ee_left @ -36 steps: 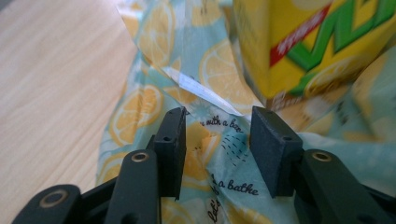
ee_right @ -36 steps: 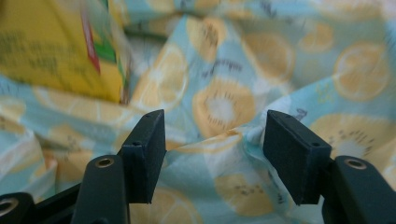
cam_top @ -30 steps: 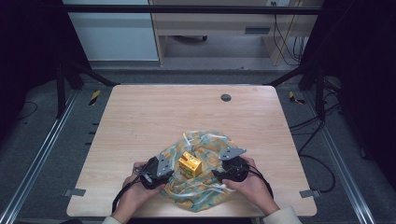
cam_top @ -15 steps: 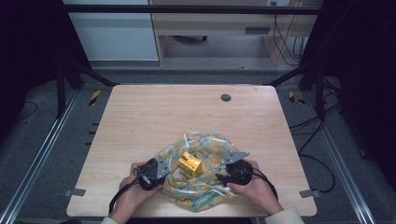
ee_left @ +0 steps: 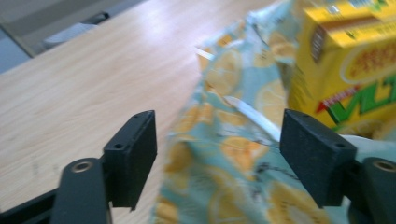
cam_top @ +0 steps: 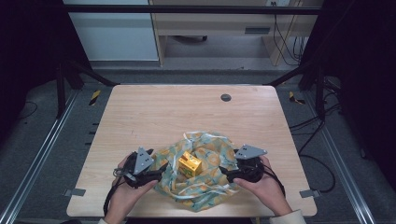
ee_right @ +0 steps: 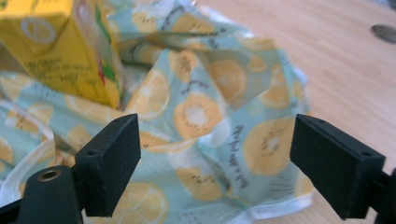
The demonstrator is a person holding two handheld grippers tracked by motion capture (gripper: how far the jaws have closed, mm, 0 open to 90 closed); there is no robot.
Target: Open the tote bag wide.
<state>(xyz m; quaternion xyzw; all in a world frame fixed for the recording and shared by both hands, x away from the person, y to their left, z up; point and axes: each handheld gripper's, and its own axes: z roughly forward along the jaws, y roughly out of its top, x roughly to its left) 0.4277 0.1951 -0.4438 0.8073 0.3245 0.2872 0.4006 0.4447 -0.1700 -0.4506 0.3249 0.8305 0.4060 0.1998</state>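
So both grippers sit at the near edge of the wooden table [cam_top: 154, 112], one on each side of a crumpled lemon-print cloth [cam_top: 205, 179] with a small yellow carton [cam_top: 189, 164] standing on the middle of it. Left gripper [cam_top: 161, 169] is at the cloth's left edge, right gripper [cam_top: 224, 171] at its right edge, both pointing inward toward the carton. Jaws on both have just been opening and now stand wide apart, not pinching anything. In the left gripper view the cloth [ee_left: 224, 158] runs up between the jaws and the carton [ee_left: 348, 60] stands just behind the right-hand jaw, fairly blurred, so I can't really read the print on it. In the right gripper view a fold of cloth [ee_right: 219, 126] lies between the spread jaws, apparently loose, with the carton [ee_right: 60, 51] up in the top left corner. Cloth is bunched up around the carton, white trim showing along its edges, and there's a small dark round disc [cam_top: 226, 97] further out on the table, well apart from everything
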